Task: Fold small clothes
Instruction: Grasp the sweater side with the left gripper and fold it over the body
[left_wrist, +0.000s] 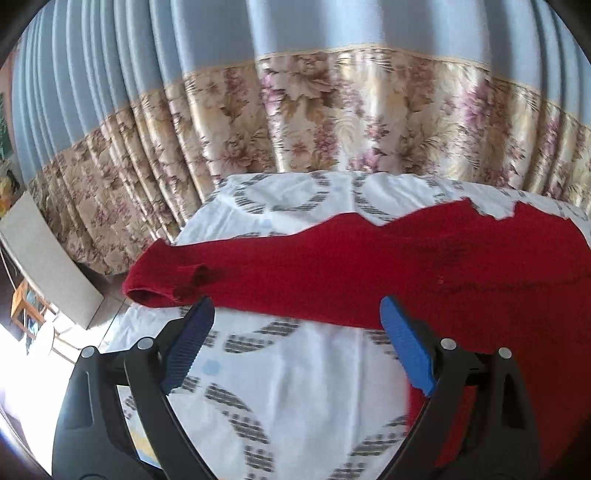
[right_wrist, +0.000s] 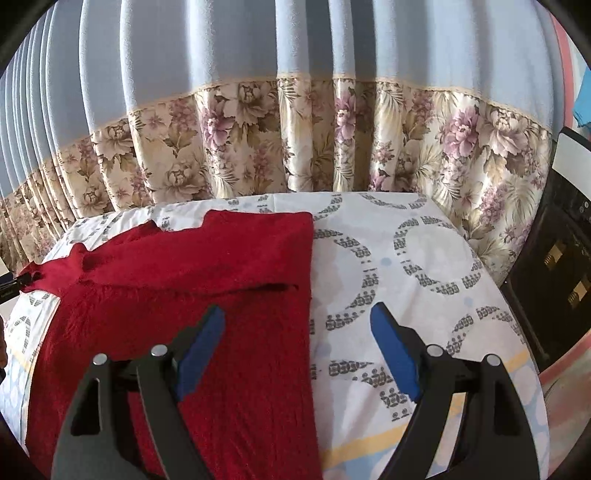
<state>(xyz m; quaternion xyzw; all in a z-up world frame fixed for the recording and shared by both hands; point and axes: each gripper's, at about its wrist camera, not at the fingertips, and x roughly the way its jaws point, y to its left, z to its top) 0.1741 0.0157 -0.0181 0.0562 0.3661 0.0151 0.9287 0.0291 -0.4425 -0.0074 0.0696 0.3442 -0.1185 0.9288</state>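
A dark red knitted sweater (left_wrist: 369, 266) lies spread flat on a table covered with a white patterned sheet (left_wrist: 280, 387). One sleeve stretches left, its cuff (left_wrist: 147, 291) near the table's left edge. My left gripper (left_wrist: 297, 314) is open and empty, just in front of the sleeve's near edge. In the right wrist view the sweater (right_wrist: 184, 295) covers the left half of the table, with a folded edge running down the middle. My right gripper (right_wrist: 297, 321) is open and empty above that right edge, its left finger (right_wrist: 201, 350) over the sweater.
A blue and floral curtain (left_wrist: 332, 110) hangs close behind the table. A white panel (left_wrist: 48, 258) and a wooden stool (left_wrist: 26, 306) stand off the left edge. A dark cabinet (right_wrist: 554, 258) stands to the right. Bare sheet (right_wrist: 406, 258) lies right of the sweater.
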